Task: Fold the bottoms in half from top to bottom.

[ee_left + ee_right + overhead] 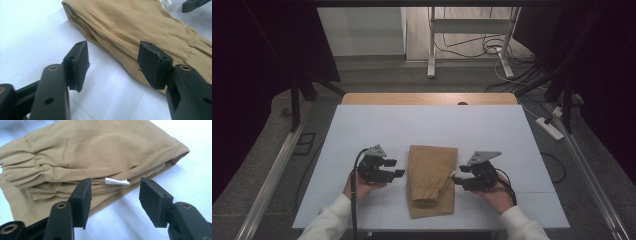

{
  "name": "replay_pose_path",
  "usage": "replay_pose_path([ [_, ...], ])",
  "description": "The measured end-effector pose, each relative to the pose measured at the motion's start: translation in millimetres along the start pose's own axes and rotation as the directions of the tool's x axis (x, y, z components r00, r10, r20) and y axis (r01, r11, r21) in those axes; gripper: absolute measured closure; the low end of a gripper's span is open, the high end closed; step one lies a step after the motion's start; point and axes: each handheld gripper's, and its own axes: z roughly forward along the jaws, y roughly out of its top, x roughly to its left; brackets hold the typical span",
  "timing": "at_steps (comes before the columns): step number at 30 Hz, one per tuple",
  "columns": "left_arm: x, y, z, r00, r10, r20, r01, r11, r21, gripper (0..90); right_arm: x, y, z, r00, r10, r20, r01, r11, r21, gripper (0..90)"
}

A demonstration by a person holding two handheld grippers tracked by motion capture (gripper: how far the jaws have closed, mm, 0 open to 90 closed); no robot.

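At lower centre of the high view, our left hand-held gripper (398, 168) and right hand-held gripper (457, 177) gape empty beside the folded tan garment (431, 176), so we should lift away cleanly without snagging its edges.

Folded tan garment (432, 177), elastic cuff showing, flat on white table (377, 125)

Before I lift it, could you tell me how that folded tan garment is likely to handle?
The folded tan garment would probably be floppy: its layers sag and wrinkle. It looks thin, so likely light. Lifted by one edge, the fold would probably fall open, since the stacked layers look loose.
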Motion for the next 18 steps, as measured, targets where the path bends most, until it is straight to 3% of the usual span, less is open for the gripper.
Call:
replay_pose_path([
  [10, -1.0, 5.5, 8.8, 0.9998, -0.013, -0.012, 0.013, 0.9995, 0.028, 36.1, -1.7, 2.0, 4.1, 0.9999, 0.012, 0.011, -0.012, 0.9999, 0.006, 40.3],
  [18, 0.6, 7.9, 7.7, 0.9995, -0.024, -0.02, 0.024, 0.9996, 0.013, 35.6, -3.8, 4.7, 4.5, 0.9996, 0.021, 0.017, -0.021, 0.9998, -0.003, 39.7],
])
